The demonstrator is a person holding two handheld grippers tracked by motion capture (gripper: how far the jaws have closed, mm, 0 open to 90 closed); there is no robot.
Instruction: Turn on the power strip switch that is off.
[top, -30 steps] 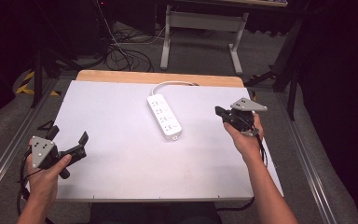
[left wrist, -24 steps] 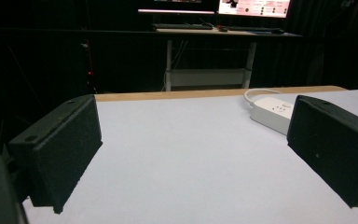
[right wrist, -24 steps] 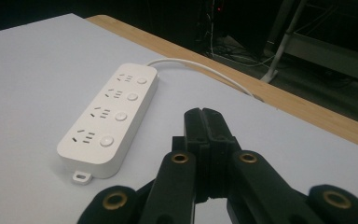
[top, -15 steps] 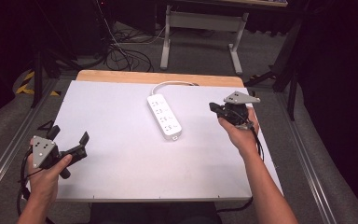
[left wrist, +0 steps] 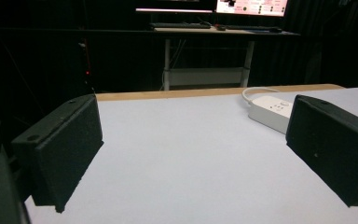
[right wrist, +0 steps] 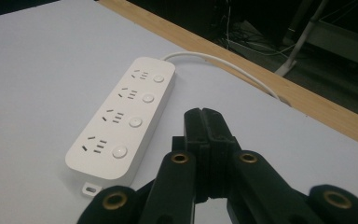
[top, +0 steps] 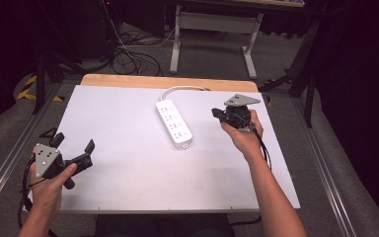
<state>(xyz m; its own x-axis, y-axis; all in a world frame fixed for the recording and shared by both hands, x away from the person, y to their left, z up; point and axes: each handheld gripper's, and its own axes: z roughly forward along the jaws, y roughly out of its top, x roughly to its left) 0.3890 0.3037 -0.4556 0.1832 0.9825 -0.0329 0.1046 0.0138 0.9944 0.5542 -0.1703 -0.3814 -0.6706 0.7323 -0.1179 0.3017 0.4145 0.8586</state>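
Observation:
A white power strip (top: 173, 120) with several sockets and round buttons lies near the middle of the white table (top: 128, 197), its white cord (top: 182, 89) curling toward the far edge. My right gripper (top: 216, 114) hovers just right of the strip, jaws shut with nothing between them; in the right gripper view its closed tips (right wrist: 203, 122) sit beside the strip (right wrist: 121, 121). My left gripper (top: 74, 143) rests at the table's near left, jaws wide open and empty. In the left gripper view the strip (left wrist: 272, 111) lies far ahead between the two black pads (left wrist: 65, 144).
A wooden strip (top: 168, 82) borders the table's far edge. Beyond it stand a desk frame (top: 212, 29) and tangled cables (top: 128, 54) on the dark floor. Metal rails (top: 10, 158) run along both sides of the table.
My right gripper has moved left toward the power strip, still shut. The left gripper has kept still.

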